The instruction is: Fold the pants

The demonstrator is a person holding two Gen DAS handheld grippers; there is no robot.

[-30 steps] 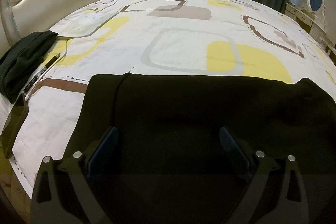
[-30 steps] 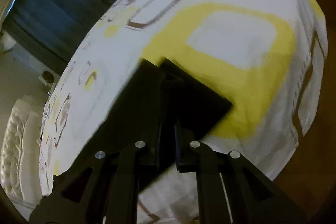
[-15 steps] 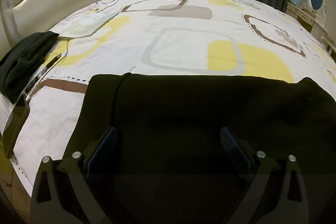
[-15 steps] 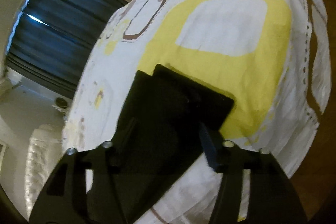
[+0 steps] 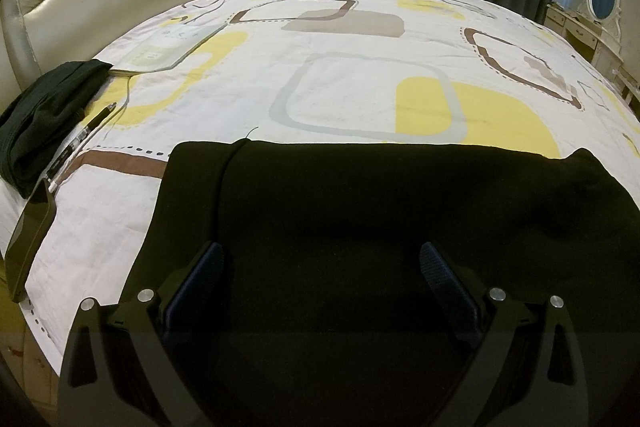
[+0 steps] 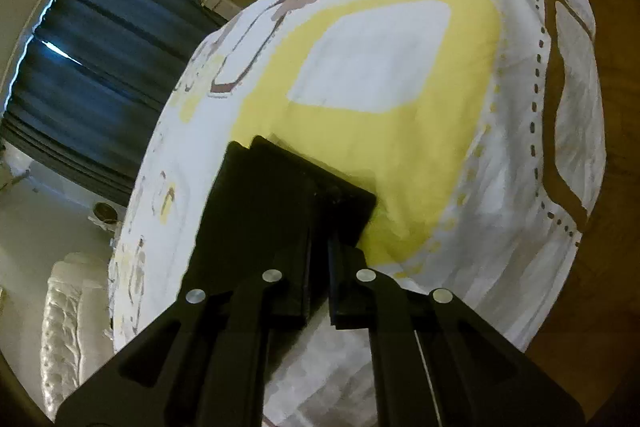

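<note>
My right fingers pinch the pants' end; my left ones stand spread over them.

My right gripper has just closed, jaws pressed together on the hem end of the black pants, which lie flat along the bed's near edge. My left gripper hovers wide apart, empty. The cloth looks soft, light and limp, so I judge it will sag unless taken at the ends. Toward the bed's left edge lie another dark garment, a pen and a phone, well clear.
</note>
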